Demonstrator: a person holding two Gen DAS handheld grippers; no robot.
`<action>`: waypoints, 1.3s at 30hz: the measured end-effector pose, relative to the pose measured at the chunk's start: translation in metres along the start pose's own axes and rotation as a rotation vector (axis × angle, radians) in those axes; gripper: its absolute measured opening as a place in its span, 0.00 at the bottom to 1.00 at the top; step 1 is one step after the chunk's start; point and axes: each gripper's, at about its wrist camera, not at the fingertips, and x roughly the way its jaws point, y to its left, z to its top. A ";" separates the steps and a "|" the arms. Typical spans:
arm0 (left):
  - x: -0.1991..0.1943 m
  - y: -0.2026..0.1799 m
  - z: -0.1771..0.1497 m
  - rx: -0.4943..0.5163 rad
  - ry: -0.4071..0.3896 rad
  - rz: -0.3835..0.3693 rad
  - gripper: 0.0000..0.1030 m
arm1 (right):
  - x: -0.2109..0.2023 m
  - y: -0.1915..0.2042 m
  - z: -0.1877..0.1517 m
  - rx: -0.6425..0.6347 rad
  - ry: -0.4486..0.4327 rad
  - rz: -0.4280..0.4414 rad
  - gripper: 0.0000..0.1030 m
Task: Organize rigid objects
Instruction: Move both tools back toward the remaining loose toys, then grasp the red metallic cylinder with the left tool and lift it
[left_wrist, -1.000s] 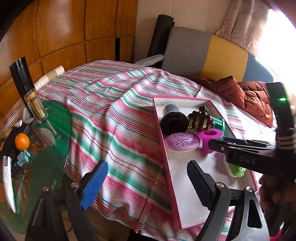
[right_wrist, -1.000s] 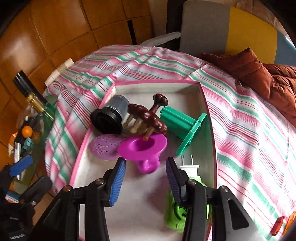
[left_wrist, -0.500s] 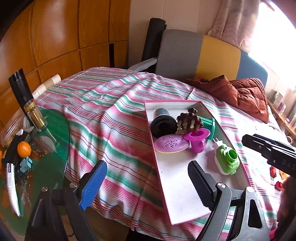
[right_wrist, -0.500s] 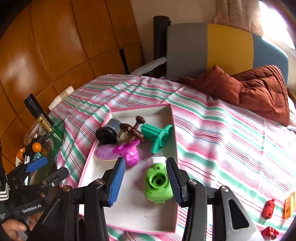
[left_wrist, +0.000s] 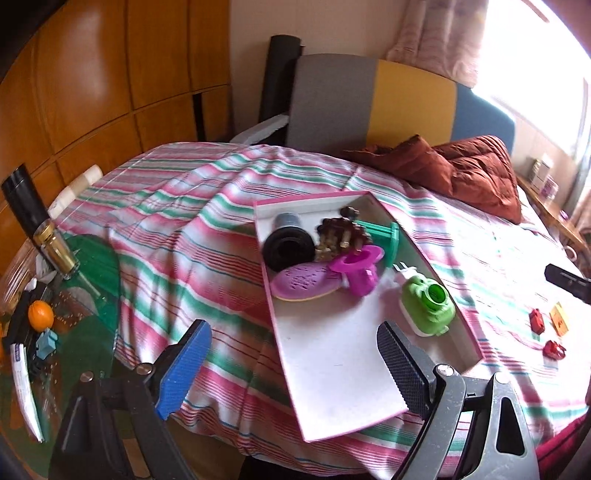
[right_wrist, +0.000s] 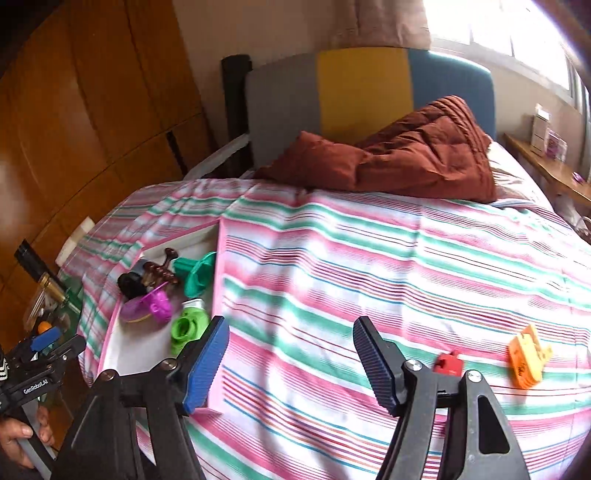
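left wrist view: the left claw (left_wrist: 291, 365) is spread wide and carries nothing, hovering low over the near end of the shallow white tray with a pink rim (left_wrist: 369, 373), which lies on the pink-, green- and white-striped bed cover (left_wrist: 166, 236). gathered at the tray's far end are a black and grey cylinder (left_wrist: 288, 242), a brown wooden knobbed massager (left_wrist: 341, 236), a teal plastic spool (left_wrist: 384, 236), a flat purple oval disc (left_wrist: 303, 282) and a magenta plastic cup (left_wrist: 360, 267); a lime-green plug-in device with white prongs (left_wrist: 426, 301) sits apart by the right wall. out on the cover to the right lie two small red plastic pieces (left_wrist: 537, 321) and a small orange plastic piece (left_wrist: 559, 319) — not yet sorted, i judge.

right wrist view: the right claw (right_wrist: 291, 363) is also spread and empty, poised above the striped cover with the tray off to its left. the nearest red piece (right_wrist: 448, 363) lies just beside the right finger (right_wrist: 373, 363), and the orange piece (right_wrist: 526, 358) a little further right; it looks blocky, hard and notched. the step in hand seems to be the reach for a loose piece — the next move calls for swinging right, lowering the open fingers around the red piece, closing firmly on its flat sides, then carrying it to the tray's bare near end.
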 end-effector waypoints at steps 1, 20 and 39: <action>-0.001 -0.003 0.000 0.006 -0.003 -0.011 0.89 | -0.005 -0.011 -0.001 0.017 -0.005 -0.024 0.69; 0.000 -0.114 0.010 0.220 0.026 -0.298 0.88 | -0.112 -0.213 -0.062 0.664 -0.276 -0.151 0.71; 0.051 -0.356 -0.041 0.453 0.348 -0.594 0.88 | -0.124 -0.234 -0.079 0.796 -0.394 -0.042 0.73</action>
